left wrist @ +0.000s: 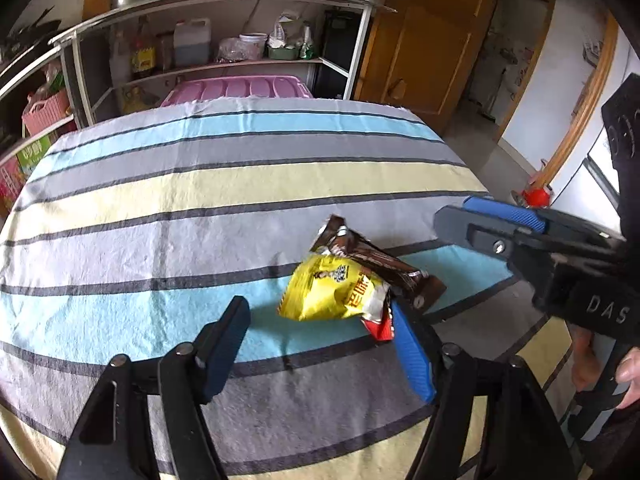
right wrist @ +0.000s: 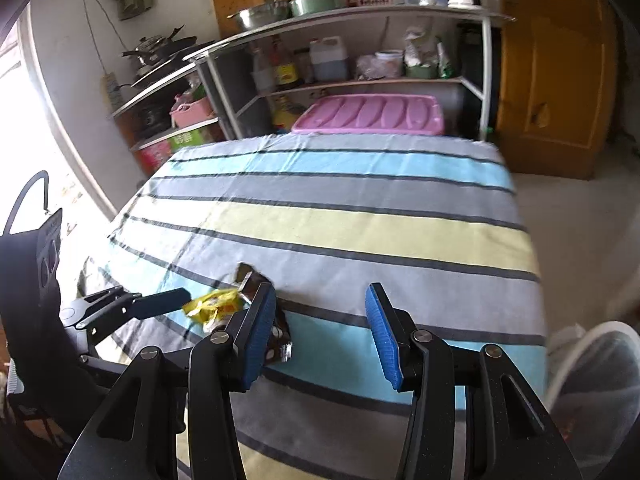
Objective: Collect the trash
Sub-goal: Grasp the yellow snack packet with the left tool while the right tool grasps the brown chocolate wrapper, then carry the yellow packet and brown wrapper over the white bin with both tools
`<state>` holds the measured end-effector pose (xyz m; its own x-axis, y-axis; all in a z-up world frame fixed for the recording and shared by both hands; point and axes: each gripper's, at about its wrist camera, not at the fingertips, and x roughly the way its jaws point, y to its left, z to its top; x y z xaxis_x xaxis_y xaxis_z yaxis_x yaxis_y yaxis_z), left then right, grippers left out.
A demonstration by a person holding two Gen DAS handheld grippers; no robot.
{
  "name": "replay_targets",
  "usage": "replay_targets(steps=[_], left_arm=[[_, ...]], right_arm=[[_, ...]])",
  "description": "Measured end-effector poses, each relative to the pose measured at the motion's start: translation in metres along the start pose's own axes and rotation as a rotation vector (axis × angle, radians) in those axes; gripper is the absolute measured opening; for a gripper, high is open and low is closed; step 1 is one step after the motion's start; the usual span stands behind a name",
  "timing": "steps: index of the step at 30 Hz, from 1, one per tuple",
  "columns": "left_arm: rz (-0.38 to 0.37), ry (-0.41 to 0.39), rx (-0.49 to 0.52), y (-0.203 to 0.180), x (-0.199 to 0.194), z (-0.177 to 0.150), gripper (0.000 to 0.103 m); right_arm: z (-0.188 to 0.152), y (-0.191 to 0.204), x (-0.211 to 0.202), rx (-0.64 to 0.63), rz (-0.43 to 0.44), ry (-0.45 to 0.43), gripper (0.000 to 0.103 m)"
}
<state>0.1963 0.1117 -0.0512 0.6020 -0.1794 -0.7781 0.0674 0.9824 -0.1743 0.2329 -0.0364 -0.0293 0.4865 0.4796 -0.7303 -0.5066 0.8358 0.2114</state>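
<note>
On a table covered with a striped cloth [left wrist: 160,200] of blue, grey and pale yellow bands, two empty snack wrappers lie bunched together near the right-hand edge: a yellow wrapper [left wrist: 332,292] partly overlapping a brown wrapper [left wrist: 372,258], with a scrap of red packaging showing beneath them. The left gripper [left wrist: 320,344] hovers low over the cloth with its jaws spread wide; its right finger touches or nearly touches the pile, so the wrappers sit at one side of the gap, probably lined up for a pinch. The right gripper [right wrist: 324,332] is also released, its blue pads well apart and holding nothing. It hangs just beside the brown wrapper, which peeks out behind its left finger. At the right edge of the right wrist view, a pale bin lined with a clear bag [right wrist: 592,364] stands beside the table, likely where the trash will go, which would explain gathering the wrappers on this side. Shelves of kitchen goods [left wrist: 224,44] stand beyond the table.
</note>
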Motion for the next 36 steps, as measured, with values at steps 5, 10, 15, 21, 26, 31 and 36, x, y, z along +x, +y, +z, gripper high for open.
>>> replay_targets(steps=[5, 10, 15, 21, 26, 31, 36], left_arm=[[0.023, -0.001, 0.012, 0.009, -0.001, 0.002, 0.05], [0.022, -0.003, -0.006, 0.019, -0.002, 0.004, 0.045], [0.001, -0.006, -0.034, 0.026, -0.006, 0.003, 0.045], [-0.042, -0.021, -0.082, 0.032, -0.011, 0.006, 0.064], [-0.025, -0.023, -0.1, 0.028, -0.004, 0.017, 0.068], [0.015, -0.017, -0.113, 0.026, 0.013, 0.027, 0.067], [0.038, -0.015, -0.084, 0.021, 0.017, 0.028, 0.047]], right_arm=[[0.0, 0.005, 0.016, -0.006, 0.06, 0.036, 0.048], [-0.003, 0.006, 0.026, 0.002, 0.108, 0.066, 0.048], [-0.008, 0.014, 0.033, -0.049, 0.076, 0.098, 0.047], [-0.012, 0.015, 0.035, -0.087, 0.028, 0.107, 0.021], [-0.013, 0.009, 0.033, -0.085, -0.017, 0.095, 0.02], [-0.013, 0.006, 0.032, -0.067, -0.018, 0.089, 0.02], [-0.012, 0.006, 0.032, -0.062, -0.016, 0.086, 0.02]])
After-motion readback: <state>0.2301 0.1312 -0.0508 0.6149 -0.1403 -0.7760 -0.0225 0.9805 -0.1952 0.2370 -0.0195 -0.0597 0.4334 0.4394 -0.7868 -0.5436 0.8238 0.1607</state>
